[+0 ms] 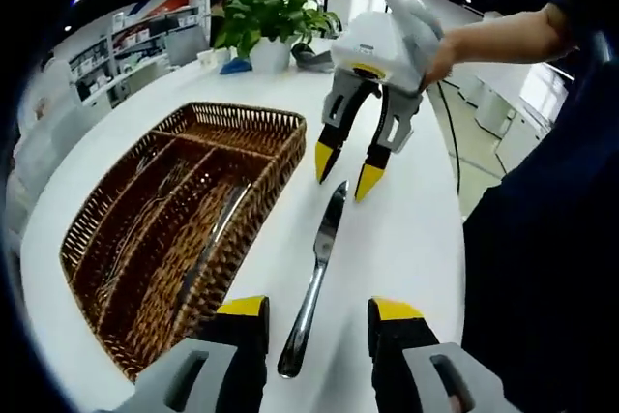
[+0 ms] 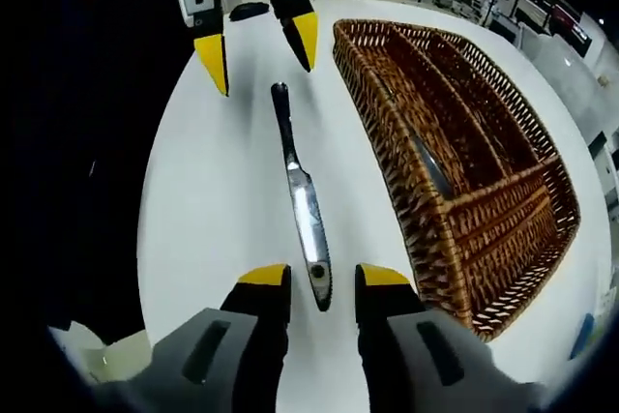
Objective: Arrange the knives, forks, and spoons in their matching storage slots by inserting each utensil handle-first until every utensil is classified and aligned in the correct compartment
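- While both grippers face each other over a white table (image 1: 406, 239), a silver knife (image 1: 314, 278) lies flat on it between them, outside the basket.
- Nearest in the left gripper view, the left gripper (image 1: 319, 321) has its yellow-tipped jaws spread apart with the knife's handle end lying in the gap, untouched by either tip; nothing is held.
- Nearest in the right gripper view, the right gripper (image 2: 322, 282) has its jaws open too, the knife's blade tip lying between them, not gripped.
- Just beside the knife stands a brown wicker basket (image 1: 116, 210) with long compartments running lengthwise; a knife-like utensil (image 1: 218, 234) lies in the compartment closest to the loose knife.
- Other thin utensils lie in the further compartments, too dim to name.
- Farther off in the left gripper view, the right gripper hangs above the knife's blade end, held by a person's hand (image 1: 435, 45).
- Beyond the basket, a potted plant (image 1: 271, 21) sits at the far end of the table.
- Shelving (image 1: 145, 41) stands in the background.
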Available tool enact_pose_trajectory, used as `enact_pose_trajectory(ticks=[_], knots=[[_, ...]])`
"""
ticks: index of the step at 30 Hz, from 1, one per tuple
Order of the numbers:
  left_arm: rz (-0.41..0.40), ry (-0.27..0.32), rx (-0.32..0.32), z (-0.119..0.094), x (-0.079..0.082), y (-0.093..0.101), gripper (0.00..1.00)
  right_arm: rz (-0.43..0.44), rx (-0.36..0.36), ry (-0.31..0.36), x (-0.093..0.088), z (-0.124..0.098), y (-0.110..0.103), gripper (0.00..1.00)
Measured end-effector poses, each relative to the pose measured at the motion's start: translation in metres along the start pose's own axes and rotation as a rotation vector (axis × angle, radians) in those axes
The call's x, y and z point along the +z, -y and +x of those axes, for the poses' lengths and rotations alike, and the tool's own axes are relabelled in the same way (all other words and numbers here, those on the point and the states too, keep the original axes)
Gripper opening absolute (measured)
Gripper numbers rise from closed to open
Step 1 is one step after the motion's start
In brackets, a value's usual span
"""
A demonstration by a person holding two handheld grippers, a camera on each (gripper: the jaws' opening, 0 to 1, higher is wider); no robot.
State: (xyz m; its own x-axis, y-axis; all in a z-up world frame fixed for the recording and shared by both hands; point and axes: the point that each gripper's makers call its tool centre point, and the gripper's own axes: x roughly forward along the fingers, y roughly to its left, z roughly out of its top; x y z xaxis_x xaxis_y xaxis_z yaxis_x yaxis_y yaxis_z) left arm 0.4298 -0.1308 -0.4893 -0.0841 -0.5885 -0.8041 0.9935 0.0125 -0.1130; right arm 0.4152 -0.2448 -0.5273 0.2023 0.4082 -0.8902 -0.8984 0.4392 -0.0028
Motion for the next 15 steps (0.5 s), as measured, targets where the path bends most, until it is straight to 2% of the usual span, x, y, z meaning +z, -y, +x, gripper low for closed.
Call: enact_pose_trajectory(ticks=[8,12,15], knots=[[0.013,-0.039,-0.028,0.014,-0.003,0.003,0.40,-0.012,0.036,-0.024,0.002,0.011,0.000,0.21],[0.006,-0.044,-0.039,0.018,-0.004,0.003,0.39,0.024,0.044,-0.026,0.004,0.012,0.003,0.19],[0.000,-0.047,-0.044,0.019,-0.004,0.002,0.39,-0.013,0.041,-0.044,0.003,0.012,-0.002,0.21]])
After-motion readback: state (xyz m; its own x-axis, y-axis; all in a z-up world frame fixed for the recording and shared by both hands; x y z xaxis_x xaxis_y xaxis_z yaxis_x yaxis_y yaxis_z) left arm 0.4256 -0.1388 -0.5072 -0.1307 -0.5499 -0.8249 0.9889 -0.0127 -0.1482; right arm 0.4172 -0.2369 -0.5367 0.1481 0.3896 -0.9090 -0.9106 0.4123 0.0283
